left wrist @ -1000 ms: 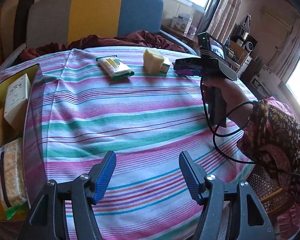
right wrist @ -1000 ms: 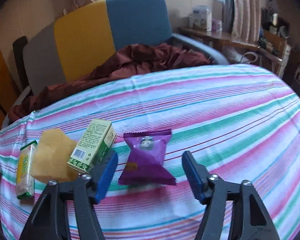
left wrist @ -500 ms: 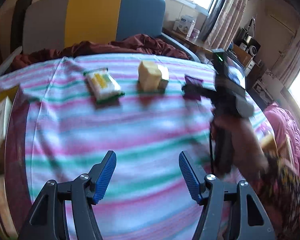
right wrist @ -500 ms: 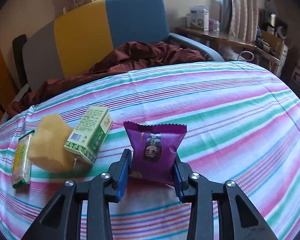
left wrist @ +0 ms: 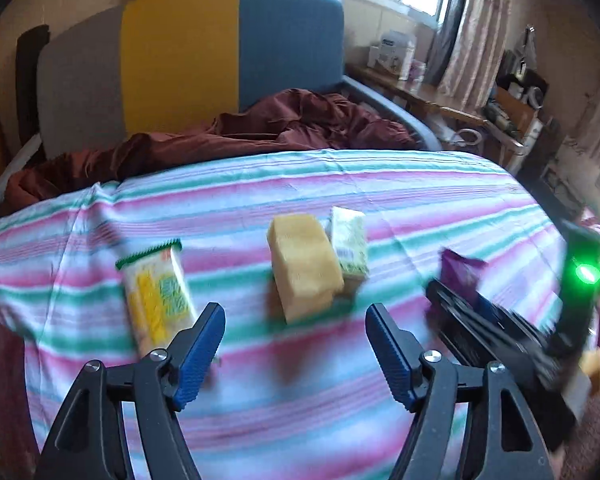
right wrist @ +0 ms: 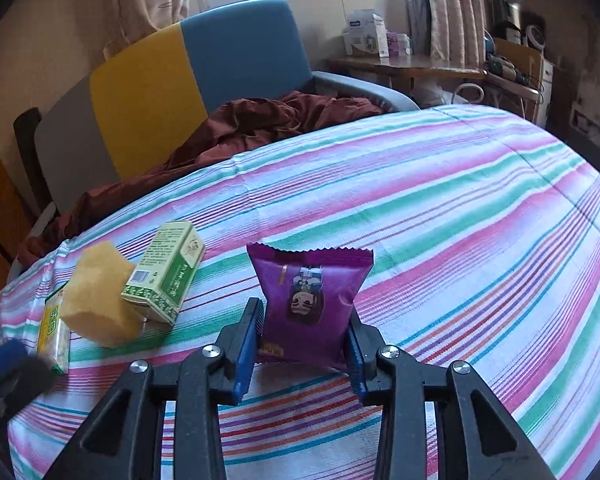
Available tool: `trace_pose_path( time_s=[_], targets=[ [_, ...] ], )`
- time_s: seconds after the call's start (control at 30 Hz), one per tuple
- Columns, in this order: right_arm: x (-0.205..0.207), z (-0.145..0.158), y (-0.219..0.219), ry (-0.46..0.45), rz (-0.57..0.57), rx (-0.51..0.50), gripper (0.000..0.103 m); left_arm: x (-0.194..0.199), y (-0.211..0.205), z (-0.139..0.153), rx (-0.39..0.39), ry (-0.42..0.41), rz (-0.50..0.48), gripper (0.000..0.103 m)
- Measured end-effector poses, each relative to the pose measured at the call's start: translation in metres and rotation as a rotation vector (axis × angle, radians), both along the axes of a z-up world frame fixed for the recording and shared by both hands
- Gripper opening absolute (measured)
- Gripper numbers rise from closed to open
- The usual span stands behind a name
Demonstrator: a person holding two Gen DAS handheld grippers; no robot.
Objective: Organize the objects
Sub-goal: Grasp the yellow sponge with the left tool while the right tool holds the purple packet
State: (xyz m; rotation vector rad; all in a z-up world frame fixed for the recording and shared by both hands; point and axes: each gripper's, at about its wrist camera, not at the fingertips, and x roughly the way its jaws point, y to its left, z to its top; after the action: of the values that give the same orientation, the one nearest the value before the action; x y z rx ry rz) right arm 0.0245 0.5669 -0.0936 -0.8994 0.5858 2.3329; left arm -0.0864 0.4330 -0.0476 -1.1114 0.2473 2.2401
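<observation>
My right gripper (right wrist: pixel 302 344) is shut on a purple snack packet (right wrist: pixel 310 300), lifted a little off the striped tablecloth (right wrist: pixel 440 220). To its left lie a green and white box (right wrist: pixel 166 272), a yellow sponge block (right wrist: pixel 96 300) and a yellow and green biscuit pack (right wrist: pixel 54 330). In the left wrist view my left gripper (left wrist: pixel 296 354) hangs wide, its jaws opening, with nothing between them, just short of the sponge block (left wrist: pixel 302 266). The biscuit pack (left wrist: pixel 158 294) sits at its left, the green box (left wrist: pixel 350 242) behind the sponge, and the right gripper (left wrist: pixel 488 320) with the purple packet (left wrist: pixel 460 272) at the right.
A yellow, blue and grey chair (left wrist: pixel 204 64) with a dark red cloth (left wrist: pixel 260 128) stands behind the table. A cluttered wooden desk (right wrist: pixel 420 68) and curtains are at the back right. The table edge (left wrist: pixel 4 320) drops off at the left.
My right gripper closed on the purple packet and raised it. My left gripper swept toward the sponge and biscuit pack and widened; the box of items at the left has left its view.
</observation>
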Motion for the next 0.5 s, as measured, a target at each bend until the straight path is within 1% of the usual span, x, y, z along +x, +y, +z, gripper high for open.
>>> trace_pose_path(
  time_s=[0.17,0.23,0.27,0.3,0.33,0.37,0.4,0.43,0.5],
  targets=[
    [0.002,-0.001,0.002,0.01,-0.003,-0.01,0.039,-0.018,0.017,-0.016,-0.011,-0.011,0.021,0.074],
    [0.001,-0.001,0.001,0.003,-0.004,0.001,0.039,-0.021,0.018,-0.023,-0.023,-0.007,0.037,0.073],
    [0.001,-0.001,0.0,0.001,-0.004,0.006,0.039,-0.023,0.019,-0.026,-0.016,-0.01,0.039,0.071],
    [0.001,-0.001,-0.001,-0.001,-0.004,0.009,0.039,-0.025,0.018,-0.029,-0.002,-0.013,0.044,0.063],
    [0.001,-0.001,-0.001,-0.002,-0.005,0.012,0.039,-0.026,0.017,-0.032,0.01,-0.016,0.049,0.058],
    [0.001,-0.001,-0.001,-0.004,-0.005,0.013,0.039,-0.027,0.015,-0.034,0.024,-0.018,0.051,0.047],
    [0.0,-0.001,-0.001,-0.007,-0.004,0.013,0.039,-0.027,0.014,-0.036,0.049,-0.022,0.034,0.041],
    [0.0,-0.002,-0.002,-0.009,-0.004,0.015,0.039,-0.025,0.013,-0.037,0.064,-0.009,0.018,0.038],
    [0.0,-0.002,-0.002,-0.011,-0.004,0.021,0.039,-0.019,0.013,-0.036,0.07,0.012,-0.003,0.035]
  ],
)
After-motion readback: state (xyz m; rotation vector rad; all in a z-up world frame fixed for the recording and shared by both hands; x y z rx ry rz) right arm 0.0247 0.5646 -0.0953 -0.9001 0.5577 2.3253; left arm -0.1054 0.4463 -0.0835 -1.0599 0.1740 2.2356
